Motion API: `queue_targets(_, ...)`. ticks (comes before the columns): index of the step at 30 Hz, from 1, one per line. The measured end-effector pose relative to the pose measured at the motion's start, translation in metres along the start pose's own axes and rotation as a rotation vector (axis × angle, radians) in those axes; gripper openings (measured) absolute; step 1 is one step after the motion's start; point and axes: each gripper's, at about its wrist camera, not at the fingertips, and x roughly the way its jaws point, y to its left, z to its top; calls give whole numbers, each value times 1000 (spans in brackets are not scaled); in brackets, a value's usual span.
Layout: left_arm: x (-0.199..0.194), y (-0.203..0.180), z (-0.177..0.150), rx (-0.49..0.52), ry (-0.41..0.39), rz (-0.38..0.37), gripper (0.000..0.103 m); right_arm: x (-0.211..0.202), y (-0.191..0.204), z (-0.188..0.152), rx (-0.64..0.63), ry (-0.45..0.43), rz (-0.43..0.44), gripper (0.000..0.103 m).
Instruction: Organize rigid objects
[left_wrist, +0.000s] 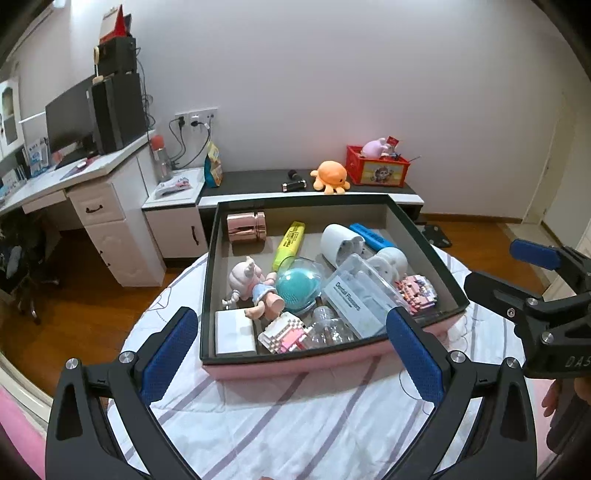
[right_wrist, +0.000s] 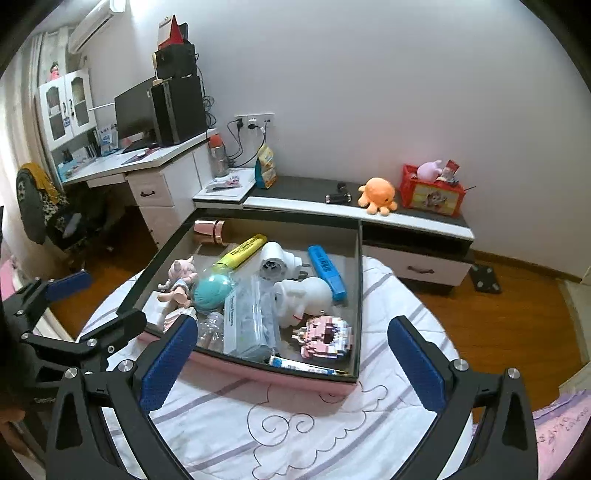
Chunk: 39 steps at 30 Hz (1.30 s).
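Observation:
A pink box with a dark rim sits on the white striped bed cover; it also shows in the right wrist view. Inside lie a yellow highlighter, a blue highlighter, a pink doll, a teal ball, a clear floss case, white plugs, brick figures and a rose-gold can. My left gripper is open and empty at the box's near edge. My right gripper is open and empty over the box's near right part.
A low cabinet stands behind the box with an orange octopus plush, a black cylinder and a red crate. A white desk with monitor stands at the left. Wooden floor surrounds the bed.

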Motion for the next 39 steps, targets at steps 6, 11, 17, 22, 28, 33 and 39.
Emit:
queue_targets(6, -18, -6, -2, 18, -44, 42, 103, -18, 4, -8, 6, -31, -15, 103)
queue_targets(11, -50, -9, -7, 23, -123, 69, 103, -43, 8, -16, 6, -90, -37, 103)
queue_targets(17, -108, -16, -21, 36, -252, 85, 103, -89, 29, -30, -27, -180, -52, 103)
queue_targets(22, -164, -24, -35, 57, -362, 107, 103, -140, 45, -45, -42, -292, -68, 103)
queue_targets(28, -219, -32, -52, 71, -476, 133, 103, -191, 57, -63, -23, -399, -75, 103)
queue_targets(33, -250, -38, -64, 90, -531, 167, 103, -216, 65, -75, -21, -451, -83, 103)
queue_targets(39, -278, -38, -70, 77, -576, 159, 103, -238, 72, -79, -21, -495, -75, 103)
